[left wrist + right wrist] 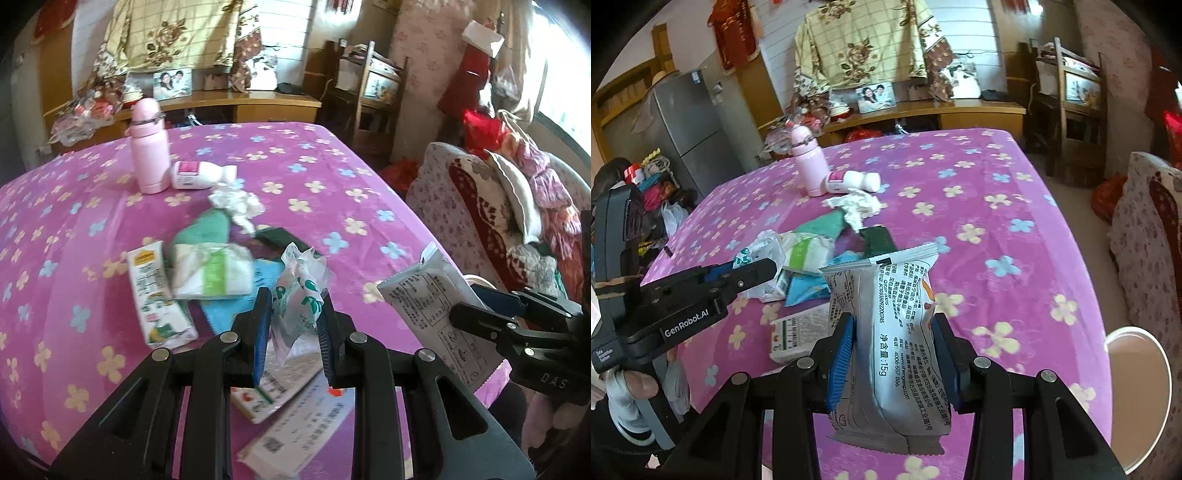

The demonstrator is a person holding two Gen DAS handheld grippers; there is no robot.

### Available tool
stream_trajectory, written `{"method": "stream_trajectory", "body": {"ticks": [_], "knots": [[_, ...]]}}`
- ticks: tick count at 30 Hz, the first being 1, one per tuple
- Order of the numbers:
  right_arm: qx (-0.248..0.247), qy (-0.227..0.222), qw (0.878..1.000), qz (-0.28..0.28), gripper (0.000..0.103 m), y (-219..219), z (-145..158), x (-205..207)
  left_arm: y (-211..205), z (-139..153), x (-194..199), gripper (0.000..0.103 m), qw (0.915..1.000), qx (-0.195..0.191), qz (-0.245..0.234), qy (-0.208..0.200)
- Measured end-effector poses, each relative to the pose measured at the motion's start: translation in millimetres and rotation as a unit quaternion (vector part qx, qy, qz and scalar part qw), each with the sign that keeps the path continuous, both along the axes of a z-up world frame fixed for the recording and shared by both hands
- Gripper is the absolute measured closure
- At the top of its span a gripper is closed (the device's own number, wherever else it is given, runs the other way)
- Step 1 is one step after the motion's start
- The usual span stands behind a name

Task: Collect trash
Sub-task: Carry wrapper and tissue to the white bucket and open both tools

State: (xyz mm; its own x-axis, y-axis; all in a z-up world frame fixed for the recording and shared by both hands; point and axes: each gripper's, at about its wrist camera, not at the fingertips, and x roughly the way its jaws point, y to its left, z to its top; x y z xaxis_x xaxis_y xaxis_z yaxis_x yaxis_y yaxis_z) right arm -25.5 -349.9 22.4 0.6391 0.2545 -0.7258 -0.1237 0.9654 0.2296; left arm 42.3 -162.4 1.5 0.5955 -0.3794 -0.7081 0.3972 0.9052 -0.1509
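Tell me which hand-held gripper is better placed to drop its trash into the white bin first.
Right, probably. The right hand-held gripper, shut on the snack packet, has the white bin's rim just beside it. The left hand-held gripper, holding the crumpled plastic bag, sits farther from it.

a bed under a purple flowered blanket (1015,221) filled the middle of a cluttered bedroom, daylight coming in from a window (565,92) at the right edge. behind it, a low wooden cabinet (960,110) carried a framed photo (875,96) beneath a yellow floral quilt (864,40) hung on the white wall. a grey refrigerator (683,122) stood at left, a wooden chair (1071,99) at right.
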Motion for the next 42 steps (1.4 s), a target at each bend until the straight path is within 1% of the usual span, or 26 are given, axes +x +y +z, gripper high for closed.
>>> {"method": "stream_trajectory", "body": {"ticks": [9, 19, 32, 42], "knots": [[-0.001, -0.005, 0.999, -0.041, 0.062, -46, 3, -19, -51, 2, -9, 0.082, 0.9993, 0.004, -0.037, 0.001], [0.004, 0.001, 0.995, -0.096, 0.062, -108, -3, -40, -116, -2, -21, 0.082, 0.9961, 0.015, -0.087, 0.005], [0.007, 0.011, 0.986, -0.165, 0.062, -188, -13, -74, -199, -8, -40, 0.082, 0.9886, 0.032, -0.147, 0.009], [0.004, 0.027, 0.976, -0.216, 0.062, -240, -33, -96, -260, -18, -55, 0.082, 0.9801, 0.041, -0.194, 0.017]]}}
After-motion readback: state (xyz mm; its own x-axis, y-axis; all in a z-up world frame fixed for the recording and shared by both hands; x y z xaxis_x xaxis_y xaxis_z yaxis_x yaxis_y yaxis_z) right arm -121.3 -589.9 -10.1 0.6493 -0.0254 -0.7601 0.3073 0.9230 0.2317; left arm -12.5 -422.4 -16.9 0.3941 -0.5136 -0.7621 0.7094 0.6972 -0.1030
